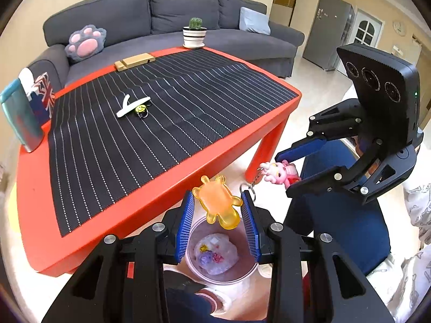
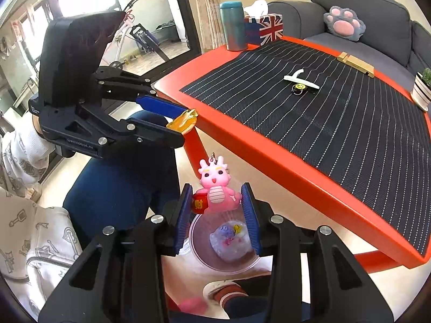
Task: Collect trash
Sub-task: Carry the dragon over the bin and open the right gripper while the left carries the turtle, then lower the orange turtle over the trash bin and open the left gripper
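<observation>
My left gripper (image 1: 218,195) is shut on an orange translucent bear-shaped piece (image 1: 216,204), held just above a pink translucent bin (image 1: 195,238) on the floor beside the red table (image 1: 129,215). In the right wrist view that gripper (image 2: 186,123) comes in from the left with the orange bear (image 2: 184,120). My right gripper (image 2: 216,188) is shut on a pink dragon keychain (image 2: 215,192), also over the bin (image 2: 204,258). From the left wrist, the right gripper (image 1: 282,175) and dragon (image 1: 280,174) hang at the right. A filled clear bag (image 1: 216,255) lies in the bin.
A white hook-shaped piece (image 1: 132,106) and a yellow smiley keychain (image 1: 140,109) lie on the black striped mat (image 1: 175,123). A wooden block (image 1: 134,61), potted cactus (image 1: 194,36), teal tumbler (image 2: 233,27) and flag tissue box (image 2: 266,28) stand along the table's edges. A person's legs (image 2: 121,183) and shoe (image 2: 223,290) flank the bin.
</observation>
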